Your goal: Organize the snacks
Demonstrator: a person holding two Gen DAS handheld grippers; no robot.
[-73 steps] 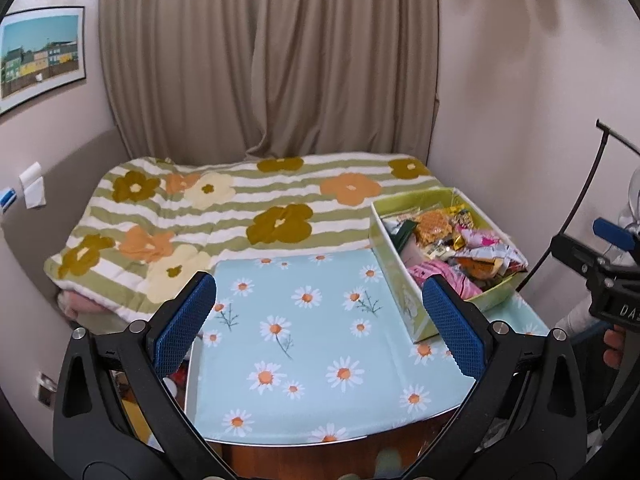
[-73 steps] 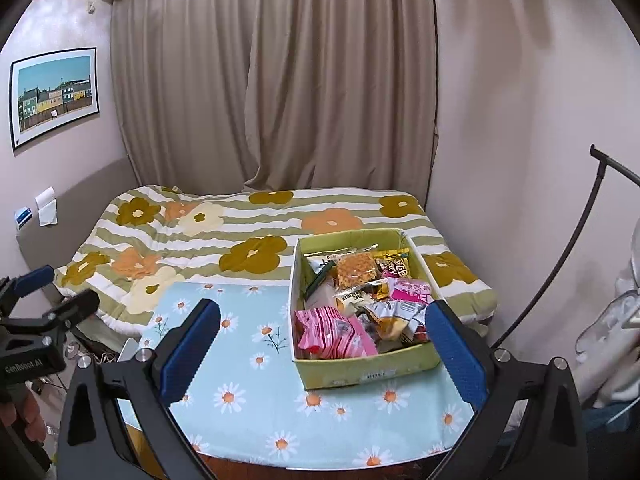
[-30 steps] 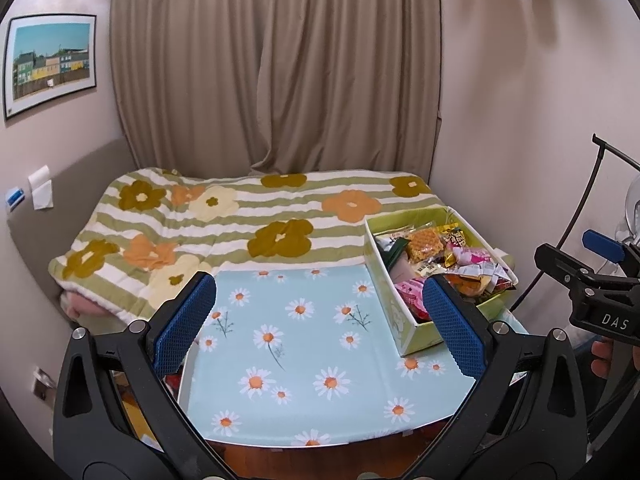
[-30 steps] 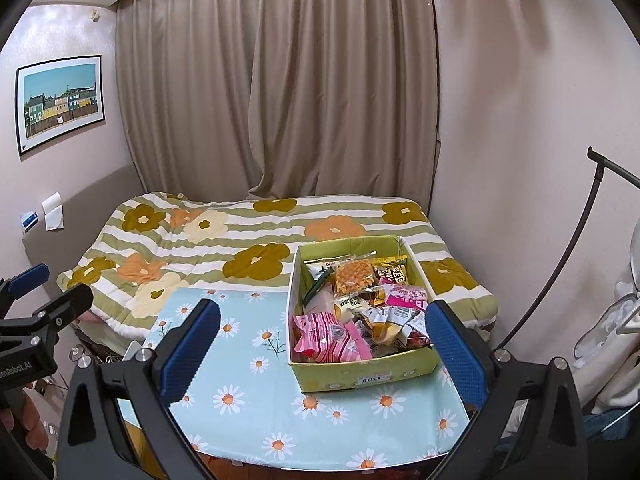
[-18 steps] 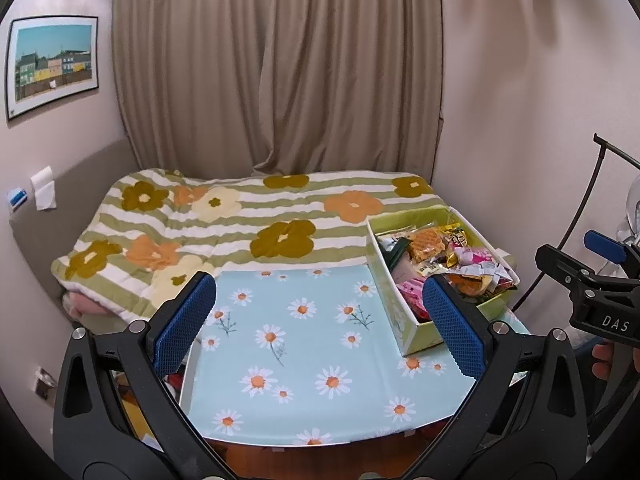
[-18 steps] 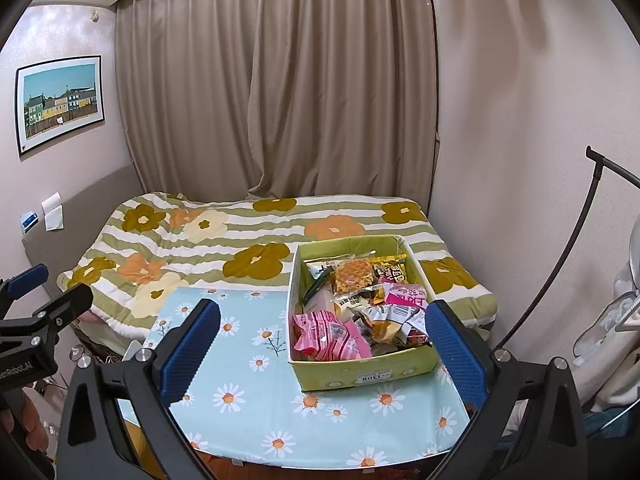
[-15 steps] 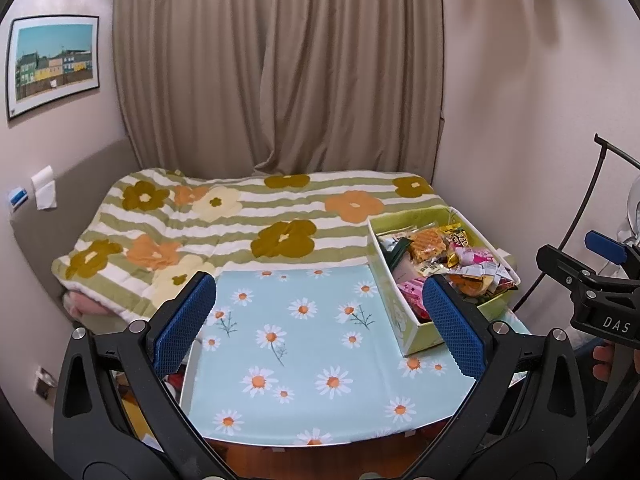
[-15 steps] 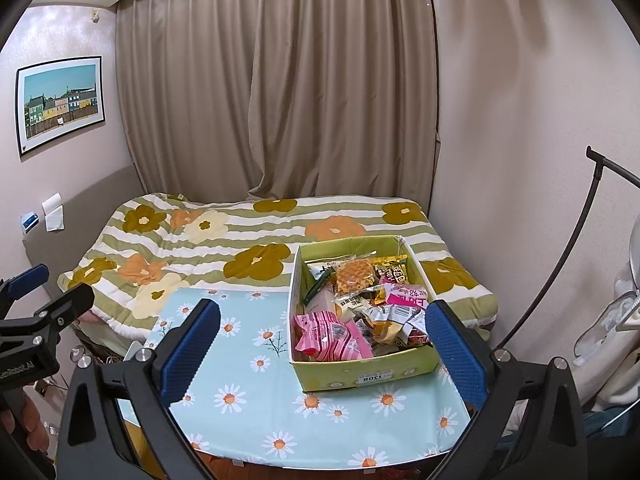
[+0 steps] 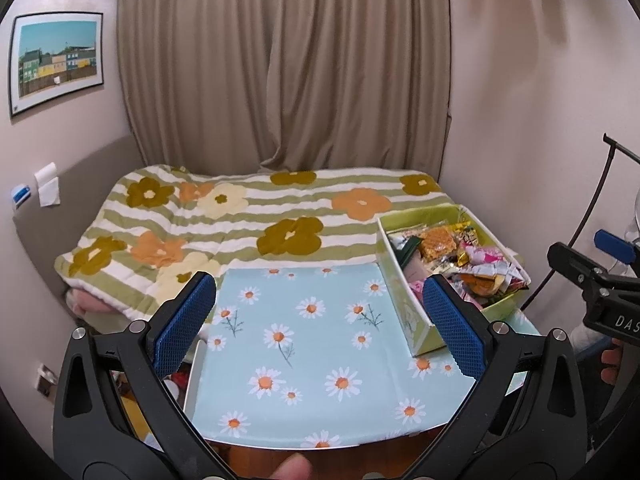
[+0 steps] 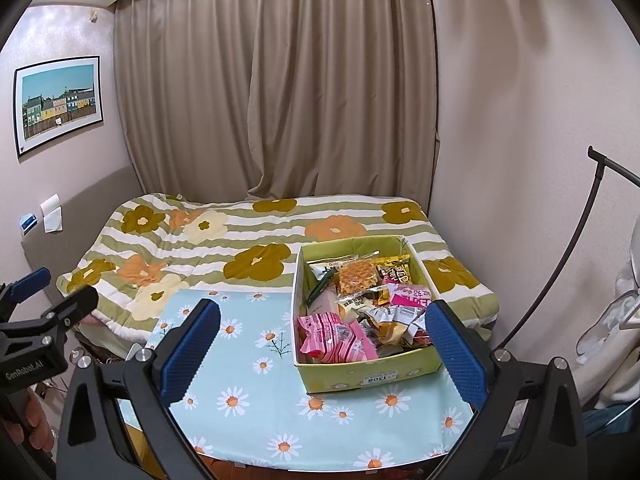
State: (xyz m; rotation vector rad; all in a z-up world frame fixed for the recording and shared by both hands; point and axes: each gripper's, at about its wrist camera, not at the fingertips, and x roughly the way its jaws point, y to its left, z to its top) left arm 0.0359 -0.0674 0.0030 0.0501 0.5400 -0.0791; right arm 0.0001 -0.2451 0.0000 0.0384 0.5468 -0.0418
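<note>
A green cardboard box (image 10: 372, 374) full of wrapped snacks stands on the right part of a small table with a light-blue daisy cloth (image 10: 256, 396). Inside lie a pink packet (image 10: 336, 340), a waffle packet (image 10: 357, 277) and several other wrappers. The box also shows in the left wrist view (image 9: 404, 312) at the right. My left gripper (image 9: 320, 328) is open and empty, held back above the table's near edge. My right gripper (image 10: 324, 352) is open and empty, held above the near edge, in front of the box.
A bed with a green-striped flower quilt (image 9: 248, 220) lies behind the table, with beige curtains (image 9: 280, 72) beyond. A wall (image 10: 520, 120) is close on the right, with a black curved stand (image 10: 576, 240) beside it. Clutter sits on the floor left of the table (image 9: 176, 380).
Both grippers drew back and rose a little over the last seconds, so the table and box look smaller. In the last half second almost nothing moved. Both stay open.
</note>
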